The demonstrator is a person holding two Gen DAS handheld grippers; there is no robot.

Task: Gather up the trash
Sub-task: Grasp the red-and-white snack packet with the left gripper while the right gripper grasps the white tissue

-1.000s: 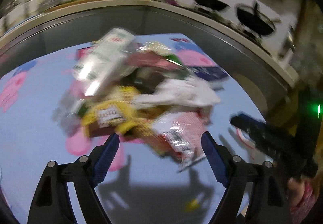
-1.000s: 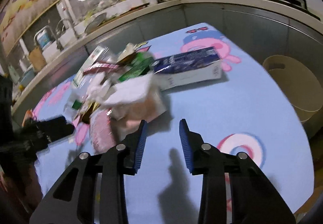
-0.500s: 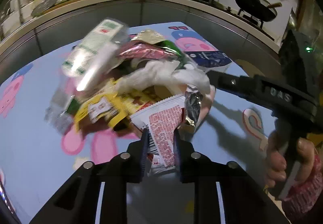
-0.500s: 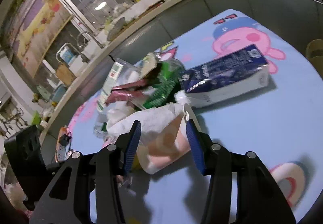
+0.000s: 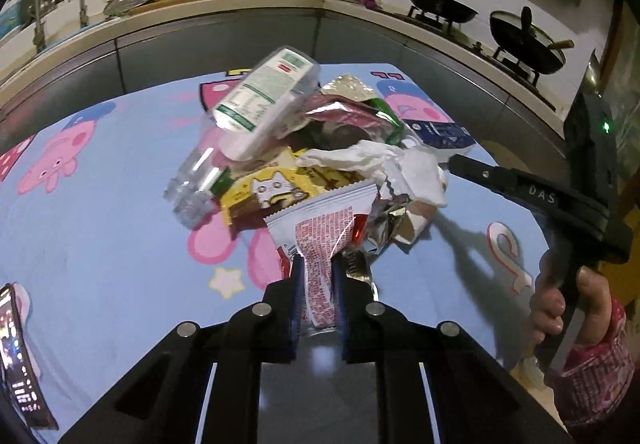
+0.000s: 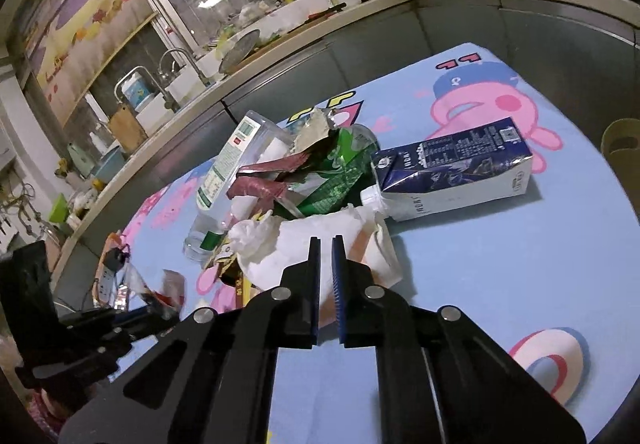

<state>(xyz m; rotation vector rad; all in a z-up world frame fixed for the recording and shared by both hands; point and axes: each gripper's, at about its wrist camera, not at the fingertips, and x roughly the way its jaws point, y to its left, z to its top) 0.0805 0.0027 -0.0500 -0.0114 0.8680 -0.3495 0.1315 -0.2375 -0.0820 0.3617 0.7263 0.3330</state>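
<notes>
On the blue cartoon-printed tablecloth (image 5: 92, 228) the trash sits heaped in 1 loose pile, which is why both grippers come at it from the near edge rather than from above. Left gripper (image 5: 316, 280) has just been closing and now clamps the red-and-white snack wrapper (image 5: 320, 244), whose lower end runs down between the 2 blue pads; the wrapper is the nearest loose sheet at the foot of the pile, so it gives a thin flap that pinches easily. Right gripper (image 6: 325, 272) has also just been closing, and its jaws stand nearly together on the crumpled white tissue (image 6: 316, 240) at the front of the heap; the paper fills the narrow slot between the pads, so I judge it caught, though how firmly is hard to tell. Behind these, a clear plastic bottle (image 5: 256, 123) with a green-and-white label leans across the top, a yellow cat-printed packet (image 5: 272, 191) lies under it, and a dark blue milk carton (image 6: 456, 171) rests on its side, touching the pile's far right. A round tan bin (image 6: 620, 139) shows at the table's right edge, likely where the pieces go. Lifting either piece may drag its neighbours, since the wrappers overlap.
</notes>
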